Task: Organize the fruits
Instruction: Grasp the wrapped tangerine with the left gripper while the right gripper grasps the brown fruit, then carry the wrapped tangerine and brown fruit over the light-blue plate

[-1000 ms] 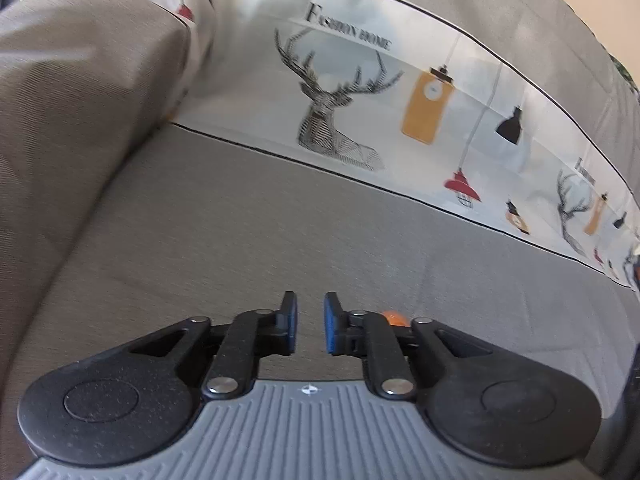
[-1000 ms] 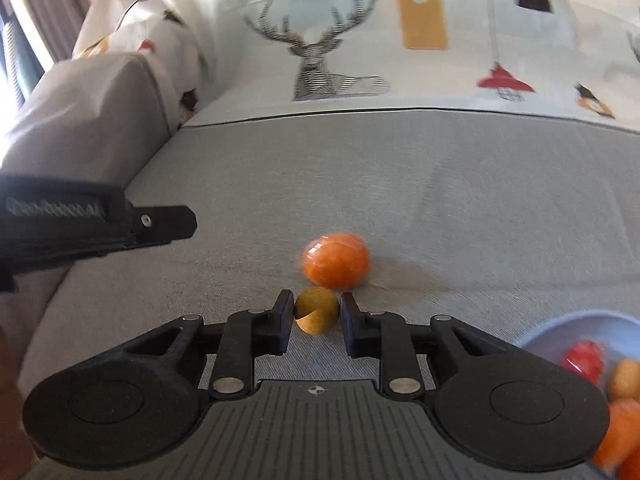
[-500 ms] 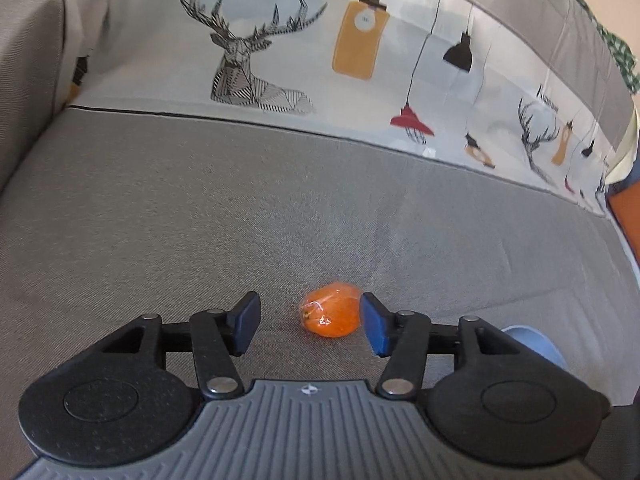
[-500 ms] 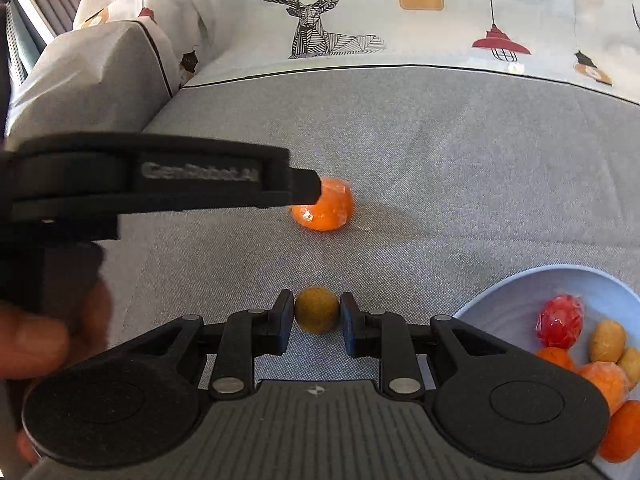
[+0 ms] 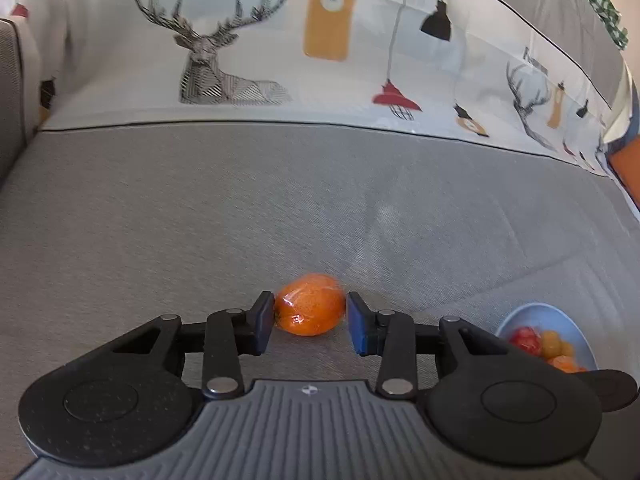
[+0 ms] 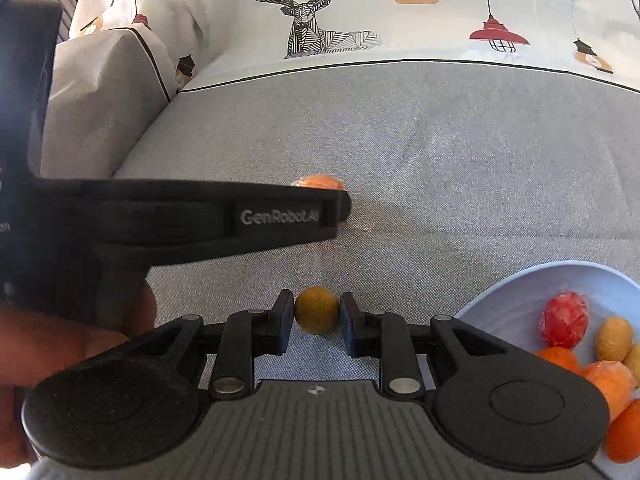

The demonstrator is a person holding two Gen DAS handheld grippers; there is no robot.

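A plastic-wrapped orange (image 5: 310, 304) lies on the grey sofa seat, between the fingers of my left gripper (image 5: 311, 322). The left jaws are open and stand close on either side of it. In the right wrist view the left gripper (image 6: 336, 208) hides most of the orange (image 6: 318, 181). My right gripper (image 6: 316, 318) is shut on a small round yellow-brown fruit (image 6: 317, 310) and holds it just above the seat. A light blue bowl (image 6: 512, 300) with several red, orange and yellow fruits sits at the lower right; it also shows in the left wrist view (image 5: 532, 314).
The sofa backrest (image 5: 280, 60) with a deer and lamp print rises behind the seat. A grey armrest (image 6: 100, 108) stands at the left. An orange cushion (image 5: 626, 168) is at the far right.
My left gripper swung right and came down around the orange, its jaws opening then narrowing on it. My right gripper drew back toward the bowl with the small fruit.
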